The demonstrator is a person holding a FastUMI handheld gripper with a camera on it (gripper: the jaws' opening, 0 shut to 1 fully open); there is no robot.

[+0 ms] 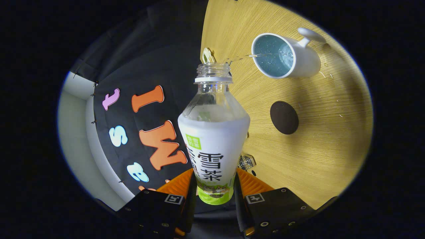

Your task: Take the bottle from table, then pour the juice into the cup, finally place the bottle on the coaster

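Observation:
My gripper [214, 191] is shut on the lower body of a clear bottle [214, 139] with a white label. The bottle has no cap and is tipped over sideways, its open neck pointing beyond the fingers. A thin stream of clear liquid [242, 58] runs from its mouth into a white cup [285, 56] with a blue inside and a handle, which stands on the wooden table [315, 139]. A dark round coaster [284, 117] lies on the table between the cup and my fingers.
Small drops of liquid [327, 74] lie on the table beside the cup. The table's edge runs just past the bottle neck, with the black cloth wall [146, 66] behind it. A small metallic object [246, 162] shows beside the bottle near one finger.

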